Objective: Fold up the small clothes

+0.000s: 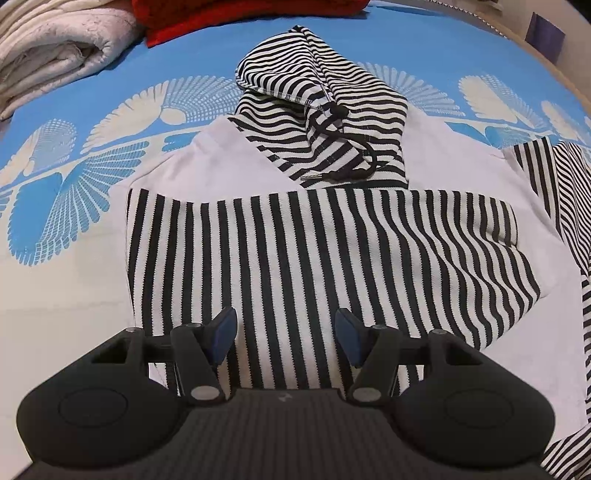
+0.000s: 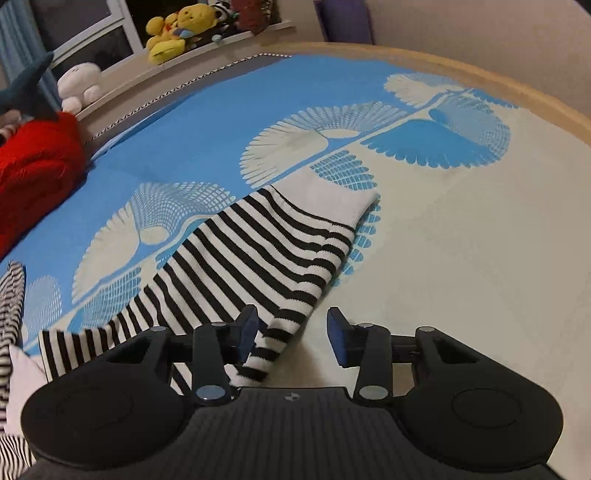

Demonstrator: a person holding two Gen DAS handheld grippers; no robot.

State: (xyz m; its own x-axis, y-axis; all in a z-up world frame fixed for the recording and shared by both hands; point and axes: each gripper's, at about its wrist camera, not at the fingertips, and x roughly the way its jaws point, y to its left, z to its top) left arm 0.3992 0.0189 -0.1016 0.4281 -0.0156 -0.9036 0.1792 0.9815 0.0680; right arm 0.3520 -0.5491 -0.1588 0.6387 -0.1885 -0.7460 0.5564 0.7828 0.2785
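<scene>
While both of my claws hang apart over the bed, nothing is gripped in either one. From the left wrist view, my left gripper [image 1: 286, 332] hovers with its blue pads spread over the striped panel of the hoodie [image 1: 295, 258], which lies flat at twelve o'clock from the fingers. I judge that panel to be a sleeve or side already folded across the body, since its stripes run a different way from the rest and pale plain fabric shows past its edge. Further out at twelve o'clock sits the hood [image 1: 317, 107], bunched, with its black drawstring [image 1: 343, 166] trailing loose; that will want flattening. Beyond it, at eleven o'clock, are a rolled white blanket [image 1: 55, 48] and a red cloth [image 1: 236, 18].

From the right wrist view, my right gripper [image 2: 291, 334] is also spread wide, with the edge of the other sleeve [image 2: 258, 258] lying just between and beside its left pad. The sleeve runs away toward one o'clock, ending in a white cuff [image 2: 336, 199] on the blue patterned sheet [image 2: 207, 129]. I read this as lined up to pinch the sleeve and carry it inward. Soft toys [image 2: 173, 33] sit far off at eleven o'clock.
</scene>
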